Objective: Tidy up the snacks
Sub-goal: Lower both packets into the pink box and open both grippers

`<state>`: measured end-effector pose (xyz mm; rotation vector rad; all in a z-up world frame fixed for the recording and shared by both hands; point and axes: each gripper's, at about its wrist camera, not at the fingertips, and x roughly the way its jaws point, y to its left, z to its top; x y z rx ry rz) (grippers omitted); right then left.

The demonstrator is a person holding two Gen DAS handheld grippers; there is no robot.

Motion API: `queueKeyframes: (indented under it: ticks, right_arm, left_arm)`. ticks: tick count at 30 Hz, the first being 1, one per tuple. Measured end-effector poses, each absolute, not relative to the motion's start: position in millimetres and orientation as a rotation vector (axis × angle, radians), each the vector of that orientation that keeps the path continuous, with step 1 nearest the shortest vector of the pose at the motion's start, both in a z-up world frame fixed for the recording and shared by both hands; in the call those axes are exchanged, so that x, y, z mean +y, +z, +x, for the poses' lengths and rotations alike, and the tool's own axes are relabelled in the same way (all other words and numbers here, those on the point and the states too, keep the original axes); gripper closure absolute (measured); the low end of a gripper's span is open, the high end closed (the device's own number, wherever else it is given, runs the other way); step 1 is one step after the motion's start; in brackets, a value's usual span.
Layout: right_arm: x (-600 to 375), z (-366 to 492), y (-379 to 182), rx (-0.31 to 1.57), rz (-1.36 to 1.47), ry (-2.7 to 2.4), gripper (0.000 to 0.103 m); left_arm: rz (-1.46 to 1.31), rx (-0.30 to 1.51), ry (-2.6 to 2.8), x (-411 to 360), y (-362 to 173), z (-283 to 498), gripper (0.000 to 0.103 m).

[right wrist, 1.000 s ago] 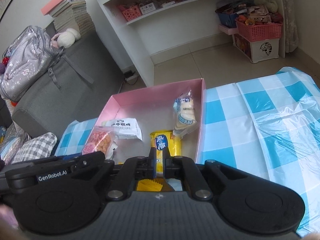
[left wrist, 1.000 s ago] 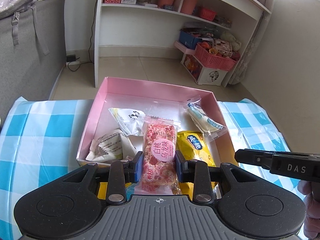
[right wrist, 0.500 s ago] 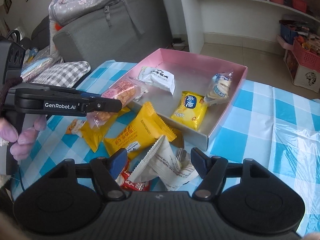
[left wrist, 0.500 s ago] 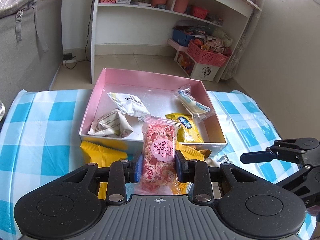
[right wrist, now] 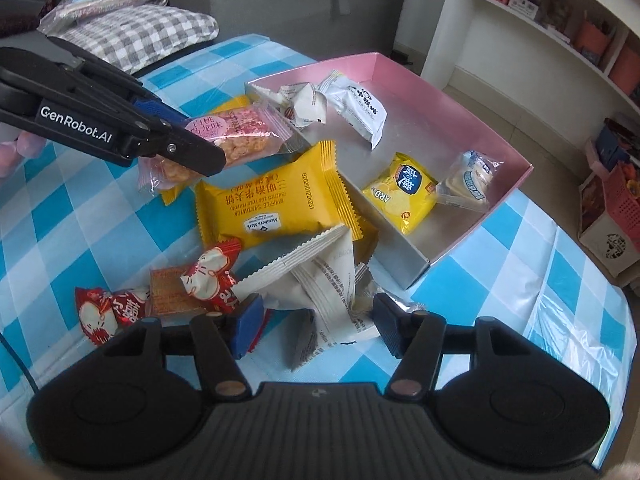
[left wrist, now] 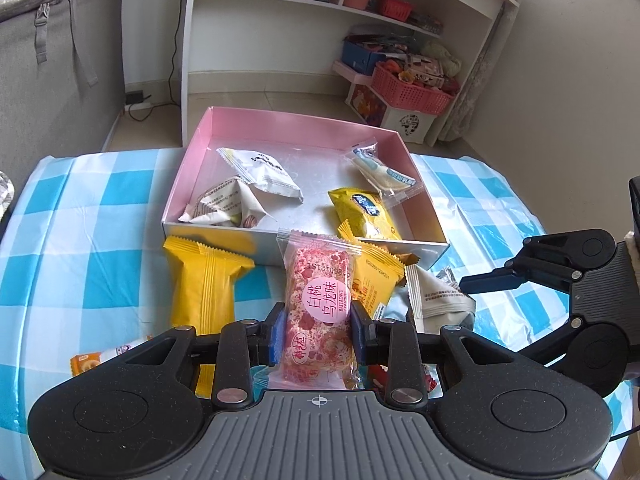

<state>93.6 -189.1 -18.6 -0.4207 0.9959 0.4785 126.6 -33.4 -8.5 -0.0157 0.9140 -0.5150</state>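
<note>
The pink snack (left wrist: 318,312) was squeezed between the fingers of the left gripper (left wrist: 318,330) and held up just in front of the pink box (left wrist: 280,126). The right gripper (right wrist: 316,322) was spread wide — nothing held — around a white packet (right wrist: 320,280) beside the box.

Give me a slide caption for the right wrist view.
Open right gripper hovers over white crinkled snack packet; left gripper holds pink rice-crisp bar.

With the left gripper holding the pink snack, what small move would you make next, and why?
Probably carry the pink snack forward over the pink box and release it. The left gripper is shut on it short of the box's near wall, and free floor shows mid-box.
</note>
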Motion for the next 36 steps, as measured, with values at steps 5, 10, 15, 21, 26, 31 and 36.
queueKeyframes:
  ticks: [5,10,15,21,26,31,36]
  right_arm:
    - [-179,97,-29,1.017,-0.495,0.473,0.058]
    - [-174,99,-41,1.022,-0.513,0.456,0.062]
    - [-179,98,-40,1.000,-0.463,0.448,0.072]
    - [-180,92,-22,0.956,-0.438,0.456,0.078]
    - [-186,93,-1,0.912,-0.367,0.469,0.078]
    - [-194,109,24,0.850,-0.273,0.441,0.078]
    - [-196,136,29,0.821,-0.224,0.378,0.078]
  left_arm:
    - [-0.015,0.916,-0.517,-34,-11,126,0.073]
    - [-0.014,0.926,-0.510,-34,-14,128,0.073]
    - [-0.021,0.925,-0.501,-30,-15,129,0.073]
    - [-0.037,0.905,-0.504,-30,-7,133,0.073]
    - [-0.050,0.879,-0.504,-32,1,140,0.073]
    - [-0.070,0.857,-0.507,-40,10,160,0.073]
    - [-0.057,0.856,-0.502,-55,8,179,0.073]
